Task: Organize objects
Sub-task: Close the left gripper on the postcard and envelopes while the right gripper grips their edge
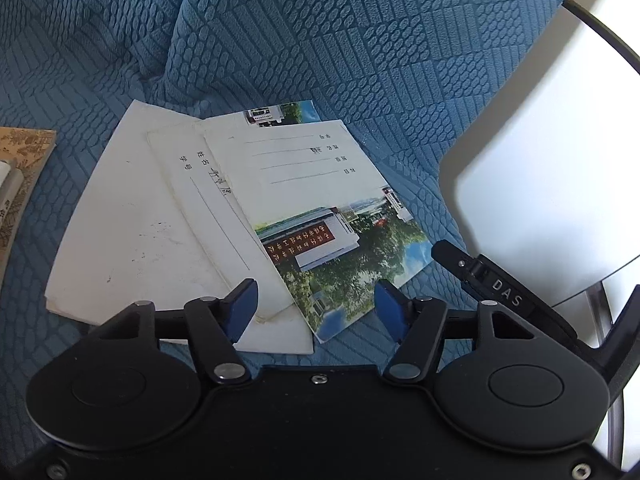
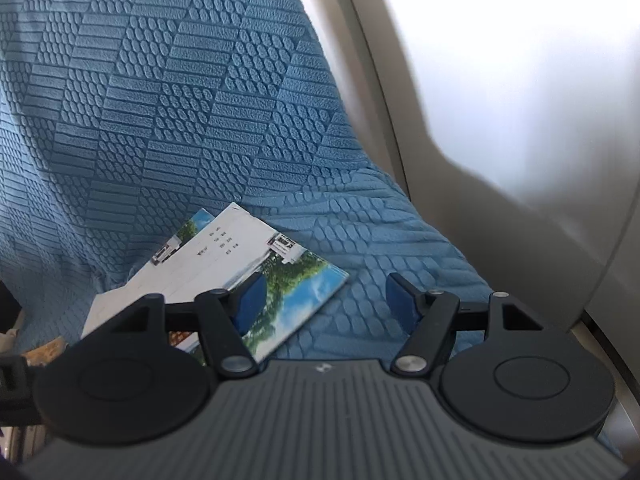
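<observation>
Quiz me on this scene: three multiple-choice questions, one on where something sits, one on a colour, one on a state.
1. Where does the photo-cover booklet lie?
A. on top of the white booklets
B. under them
C. apart on the floor

2. What colour is the textured sofa cover?
A. red
B. blue
C. grey

3. How are the left gripper jaws?
A. clamped on the booklet
B. fully shut on nothing
C. apart, gripping nothing

Answers: 1 A, its cover overlaps the white sheets; 2 B, blue weave throughout; 3 C, a clear gap shows between the blue pads.
</observation>
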`<state>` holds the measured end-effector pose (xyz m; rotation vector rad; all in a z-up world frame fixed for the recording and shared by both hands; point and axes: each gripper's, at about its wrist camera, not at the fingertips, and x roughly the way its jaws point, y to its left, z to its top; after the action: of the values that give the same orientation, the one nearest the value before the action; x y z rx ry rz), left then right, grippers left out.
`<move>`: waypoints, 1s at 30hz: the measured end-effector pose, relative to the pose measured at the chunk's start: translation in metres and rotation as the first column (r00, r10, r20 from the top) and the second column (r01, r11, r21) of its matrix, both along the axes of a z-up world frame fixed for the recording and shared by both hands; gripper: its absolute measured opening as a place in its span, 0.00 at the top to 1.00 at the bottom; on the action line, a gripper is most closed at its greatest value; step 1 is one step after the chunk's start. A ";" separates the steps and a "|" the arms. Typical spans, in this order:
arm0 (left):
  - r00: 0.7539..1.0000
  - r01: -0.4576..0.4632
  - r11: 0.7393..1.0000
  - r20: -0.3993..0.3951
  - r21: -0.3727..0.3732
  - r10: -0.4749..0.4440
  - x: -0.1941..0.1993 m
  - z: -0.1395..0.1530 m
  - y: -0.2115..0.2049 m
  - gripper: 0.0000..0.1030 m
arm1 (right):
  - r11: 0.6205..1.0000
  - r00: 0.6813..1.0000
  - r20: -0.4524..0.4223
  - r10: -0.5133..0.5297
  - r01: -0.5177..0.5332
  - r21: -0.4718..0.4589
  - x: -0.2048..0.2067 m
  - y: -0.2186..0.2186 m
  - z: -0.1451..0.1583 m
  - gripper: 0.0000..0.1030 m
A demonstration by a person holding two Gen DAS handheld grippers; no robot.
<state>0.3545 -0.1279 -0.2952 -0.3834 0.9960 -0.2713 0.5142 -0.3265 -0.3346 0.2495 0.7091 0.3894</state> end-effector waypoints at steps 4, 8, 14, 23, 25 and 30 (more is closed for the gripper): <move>1.000 0.013 1.000 -0.012 0.008 -0.013 0.006 -0.007 -0.004 0.58 | 1.000 1.000 -0.008 0.018 -0.018 -0.007 0.012 0.010 -0.004 0.33; 1.000 0.009 1.000 -0.013 0.024 -0.009 0.008 -0.014 -0.008 0.61 | 0.999 0.999 -0.019 0.044 -0.044 -0.012 0.018 0.016 -0.005 0.33; 1.000 0.014 0.999 0.003 0.038 -0.015 0.008 -0.014 -0.011 0.62 | 0.992 0.994 -0.058 0.090 -0.084 0.092 0.023 0.011 -0.006 0.33; 1.000 -0.006 1.000 0.003 -0.002 0.006 0.006 -0.015 -0.004 0.62 | 0.907 0.972 -0.193 0.138 -0.046 0.419 0.033 -0.019 -0.020 0.33; 1.000 -0.010 1.000 0.001 -0.010 0.010 0.006 -0.015 -0.003 0.62 | 0.860 0.960 -0.213 0.181 -0.049 0.508 0.035 -0.023 -0.026 0.42; 1.000 -0.013 1.000 -0.005 -0.021 0.013 0.006 -0.014 0.001 0.65 | 0.802 0.944 -0.224 0.241 -0.064 0.594 0.036 -0.019 -0.030 0.46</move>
<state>0.3603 -0.1273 -0.3094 -0.4098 0.9957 -0.2698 0.5506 -0.3451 -0.3649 0.8518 0.8907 0.7383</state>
